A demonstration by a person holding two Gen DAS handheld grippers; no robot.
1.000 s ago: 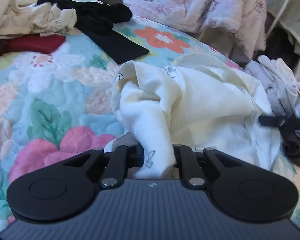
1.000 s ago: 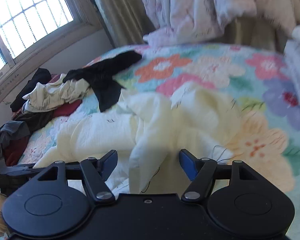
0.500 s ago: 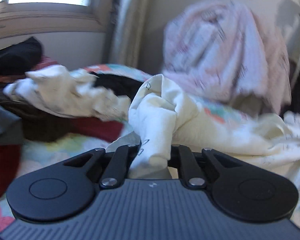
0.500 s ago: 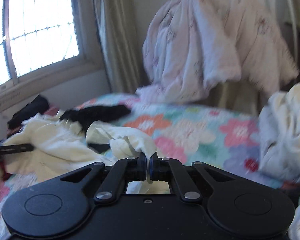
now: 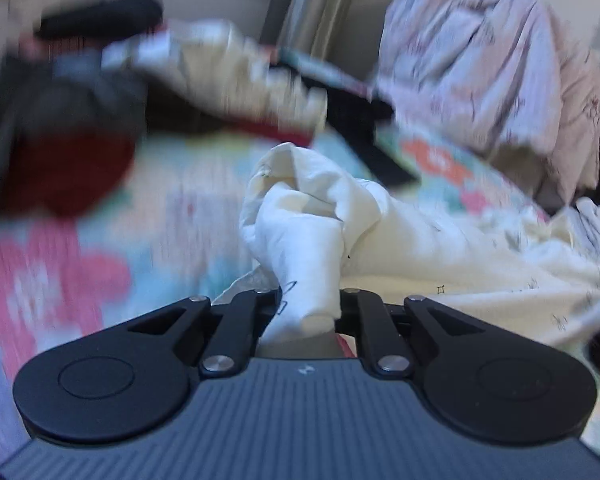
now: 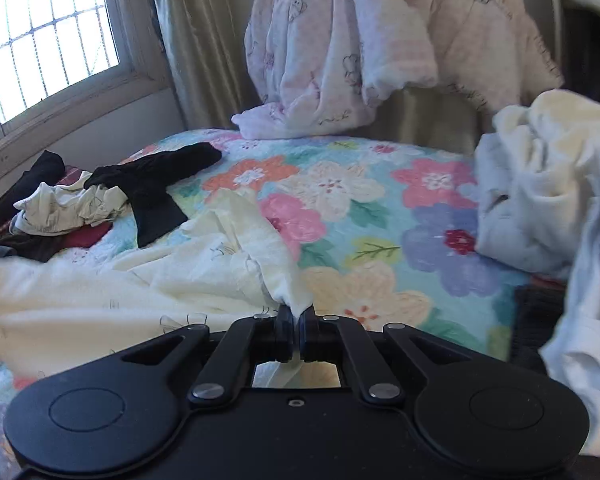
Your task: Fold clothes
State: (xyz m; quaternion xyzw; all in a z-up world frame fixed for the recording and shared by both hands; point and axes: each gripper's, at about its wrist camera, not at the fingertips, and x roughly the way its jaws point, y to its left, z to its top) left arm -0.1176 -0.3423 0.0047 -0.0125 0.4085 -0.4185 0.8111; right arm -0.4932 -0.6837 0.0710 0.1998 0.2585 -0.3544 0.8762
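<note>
Clamped, both sets of jaws, on one cream garment: left gripper around a thick bunched fold, right gripper pinching a thin edge. Stretched from each pinch across the floral quilt. Beyond, left of the right jaws, dark clothes; farther ahead, pink blanket.
</note>
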